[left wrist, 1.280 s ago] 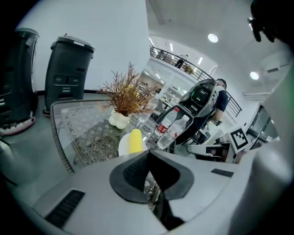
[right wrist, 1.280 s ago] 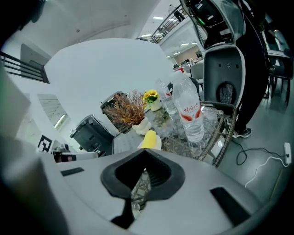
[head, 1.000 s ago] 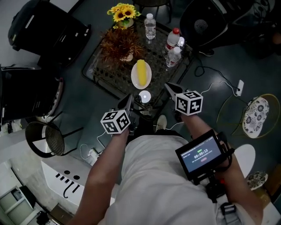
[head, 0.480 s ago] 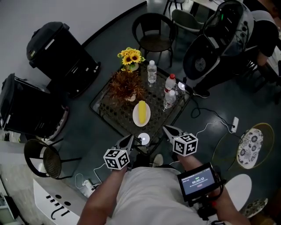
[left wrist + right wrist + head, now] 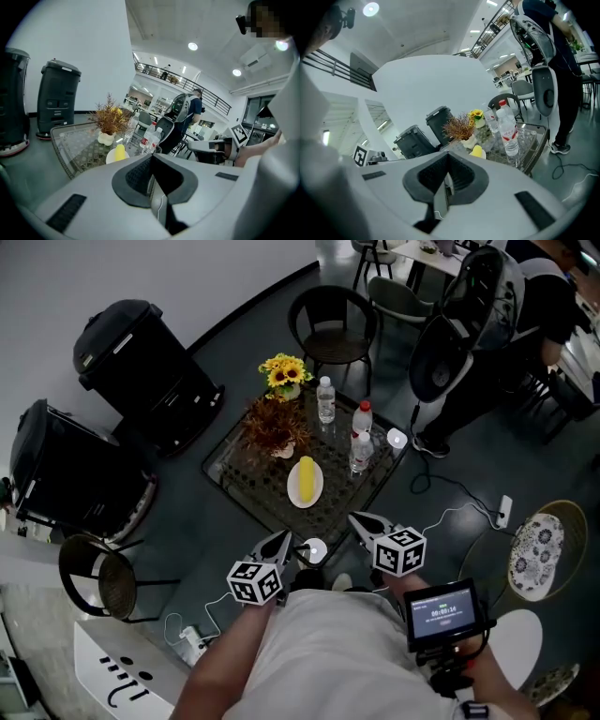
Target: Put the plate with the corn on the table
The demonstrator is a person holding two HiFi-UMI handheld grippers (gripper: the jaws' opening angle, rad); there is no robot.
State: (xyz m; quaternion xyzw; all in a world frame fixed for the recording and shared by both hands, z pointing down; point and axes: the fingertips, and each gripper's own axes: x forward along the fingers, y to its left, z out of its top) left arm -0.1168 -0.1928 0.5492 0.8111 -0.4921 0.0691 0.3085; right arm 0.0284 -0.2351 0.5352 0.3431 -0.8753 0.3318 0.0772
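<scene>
A white plate (image 5: pixel 305 484) with a yellow corn cob (image 5: pixel 305 478) lies on the glass-topped wire table (image 5: pixel 246 478), near its front middle. Both grippers hang close to the person's body, short of the table's near edge. My left gripper (image 5: pixel 282 540) is shut with nothing in it, and my right gripper (image 5: pixel 360 520) is shut and empty too. In the left gripper view the corn (image 5: pixel 120 152) shows beyond the closed jaws of the left gripper (image 5: pixel 151 158). In the right gripper view the corn (image 5: pixel 477 151) sits past the right gripper (image 5: pixel 447 157), beside the bottles.
On the table stand a sunflower vase (image 5: pixel 285 375), a dried plant (image 5: pixel 274 427) and three water bottles (image 5: pixel 359 453). A black chair (image 5: pixel 331 322) is behind it, black bins (image 5: pixel 142 367) to the left, a person (image 5: pixel 487 343) at the far right, cables (image 5: pixel 455 507) on the floor.
The head view has pulled back and up, so the table looks smaller and farther. Both grippers stay shut near the body. The plate with corn has not moved.
</scene>
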